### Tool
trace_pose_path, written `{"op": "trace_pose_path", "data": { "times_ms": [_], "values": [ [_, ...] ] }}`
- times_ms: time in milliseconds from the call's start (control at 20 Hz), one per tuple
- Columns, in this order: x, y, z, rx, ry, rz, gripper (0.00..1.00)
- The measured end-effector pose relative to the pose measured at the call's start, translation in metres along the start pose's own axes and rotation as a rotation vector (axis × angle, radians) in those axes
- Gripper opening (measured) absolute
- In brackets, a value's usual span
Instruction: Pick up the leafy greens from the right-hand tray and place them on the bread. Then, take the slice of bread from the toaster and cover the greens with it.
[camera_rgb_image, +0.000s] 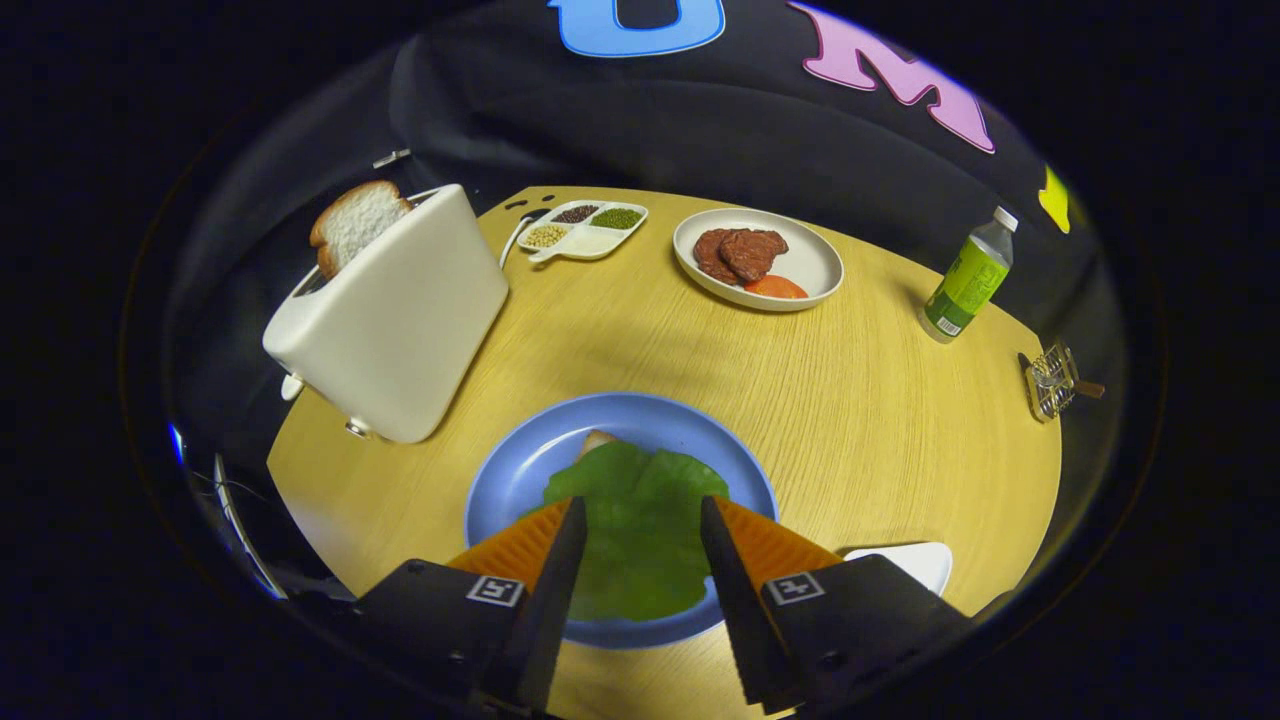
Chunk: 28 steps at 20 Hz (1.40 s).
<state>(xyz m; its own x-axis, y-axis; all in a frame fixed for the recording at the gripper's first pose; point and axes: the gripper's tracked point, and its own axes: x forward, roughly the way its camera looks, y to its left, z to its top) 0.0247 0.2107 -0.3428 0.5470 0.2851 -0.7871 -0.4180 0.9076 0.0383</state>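
Observation:
The leafy greens (640, 520) lie flat on a blue plate (520, 470), covering a slice of bread whose corner (597, 440) peeks out at their far edge. My gripper (640, 515) hovers over the greens with its fingers open, one on each side, and nothing pressed between them. A white toaster (400, 320) stands beyond the plate to the left, tilted in the view. A slice of bread (355, 222) sticks up out of its slot.
A white plate (812, 262) with meat patties and a tomato slice sits at the back of the round wooden table. A divided dish of seeds (583, 230), a green bottle (968, 280), a small wire rack (1052, 380) and a white tray (915, 562) by my right finger.

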Motion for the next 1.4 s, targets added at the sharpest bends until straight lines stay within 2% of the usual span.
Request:
{"op": "trace_pose_path", "data": {
  "times_ms": [150,450,700,1050,1400],
  "values": [
    [-0.018,0.004,0.02,0.005,-0.057,0.017,1.0],
    [-0.068,0.015,0.093,-0.026,-0.245,0.031,0.99],
    [-0.098,0.044,0.152,-0.028,-0.37,0.065,0.99],
    [-0.098,0.104,0.196,-0.063,-0.421,0.141,0.99],
    [-0.072,0.181,0.217,-0.155,-0.426,0.223,0.99]
  ]
}}
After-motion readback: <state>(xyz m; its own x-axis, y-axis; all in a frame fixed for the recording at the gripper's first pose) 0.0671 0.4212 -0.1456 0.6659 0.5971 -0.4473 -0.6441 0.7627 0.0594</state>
